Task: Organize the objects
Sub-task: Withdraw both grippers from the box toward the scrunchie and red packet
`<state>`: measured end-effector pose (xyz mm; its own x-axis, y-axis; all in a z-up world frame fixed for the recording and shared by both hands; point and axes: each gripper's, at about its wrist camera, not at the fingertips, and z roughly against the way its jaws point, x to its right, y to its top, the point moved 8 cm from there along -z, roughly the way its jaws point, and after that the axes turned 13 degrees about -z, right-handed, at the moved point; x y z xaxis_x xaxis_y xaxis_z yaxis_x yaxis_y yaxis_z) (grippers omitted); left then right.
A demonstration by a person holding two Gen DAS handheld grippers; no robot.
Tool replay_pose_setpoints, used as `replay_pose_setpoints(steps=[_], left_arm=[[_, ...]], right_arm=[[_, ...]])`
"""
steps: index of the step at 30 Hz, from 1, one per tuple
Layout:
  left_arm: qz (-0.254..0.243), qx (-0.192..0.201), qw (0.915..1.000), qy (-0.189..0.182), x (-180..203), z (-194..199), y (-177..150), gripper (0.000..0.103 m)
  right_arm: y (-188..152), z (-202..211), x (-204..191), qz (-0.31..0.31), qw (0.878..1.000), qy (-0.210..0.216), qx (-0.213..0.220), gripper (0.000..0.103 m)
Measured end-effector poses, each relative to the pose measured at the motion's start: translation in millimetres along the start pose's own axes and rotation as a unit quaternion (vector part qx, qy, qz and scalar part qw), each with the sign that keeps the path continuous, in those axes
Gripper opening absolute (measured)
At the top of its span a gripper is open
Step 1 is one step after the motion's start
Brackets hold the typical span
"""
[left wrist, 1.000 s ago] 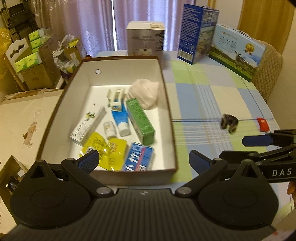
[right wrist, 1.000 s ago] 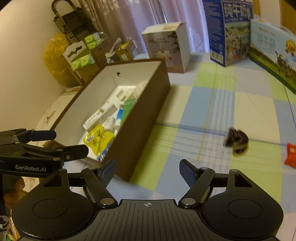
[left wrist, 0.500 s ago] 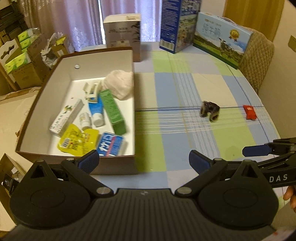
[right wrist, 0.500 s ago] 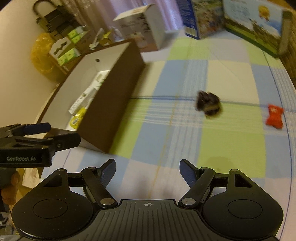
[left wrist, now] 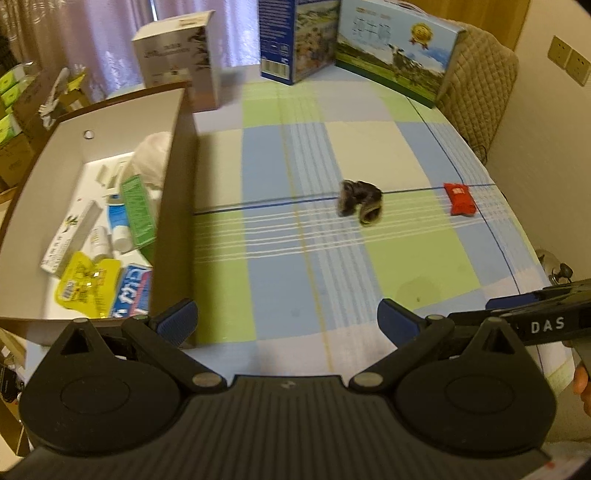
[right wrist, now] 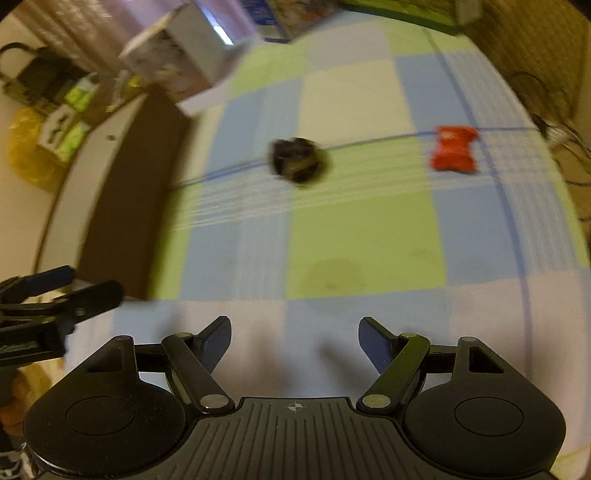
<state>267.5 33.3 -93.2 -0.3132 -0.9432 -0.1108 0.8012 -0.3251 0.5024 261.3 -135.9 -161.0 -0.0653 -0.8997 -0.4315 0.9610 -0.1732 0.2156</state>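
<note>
Only "DAS" reads clearly — white letters on the right tongs (left wrist: pixel 546 325).

Pale lilac curtains (left wrist: pixel 110 33) hang behind the checked tablecloth (left wrist: pixel 295 280); a quilted chair (left wrist: pixel 476 85), seemingly beige, stands at its far-right edge.

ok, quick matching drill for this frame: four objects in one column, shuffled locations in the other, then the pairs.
1. small red packet
2. dark bundled hair tie
3. green carton
4. blue-and-green milk carton case

A. inside the brown-sided box
B. mid-table, beside the thin blue line
C. standing at the table's far edge
D. near the table's right edge

Pairs: 1-D, 2-B, 3-A, 4-C
</note>
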Motion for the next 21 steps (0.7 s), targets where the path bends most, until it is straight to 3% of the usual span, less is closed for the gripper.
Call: replay_pose_setpoints(steps=[14,21], left_arm=[[-0.027,-0.033,0.9985,-0.033,40,-48,16,0.102],[-0.045,-0.033,0.9972,-0.049,55,-82,36,0.102]], right_arm=[[36,6,83,-0.124,0.992,-0.025,0.024,0.073],[55,1,108,-0.141,0.988,-0.038,0.040,0.073]])
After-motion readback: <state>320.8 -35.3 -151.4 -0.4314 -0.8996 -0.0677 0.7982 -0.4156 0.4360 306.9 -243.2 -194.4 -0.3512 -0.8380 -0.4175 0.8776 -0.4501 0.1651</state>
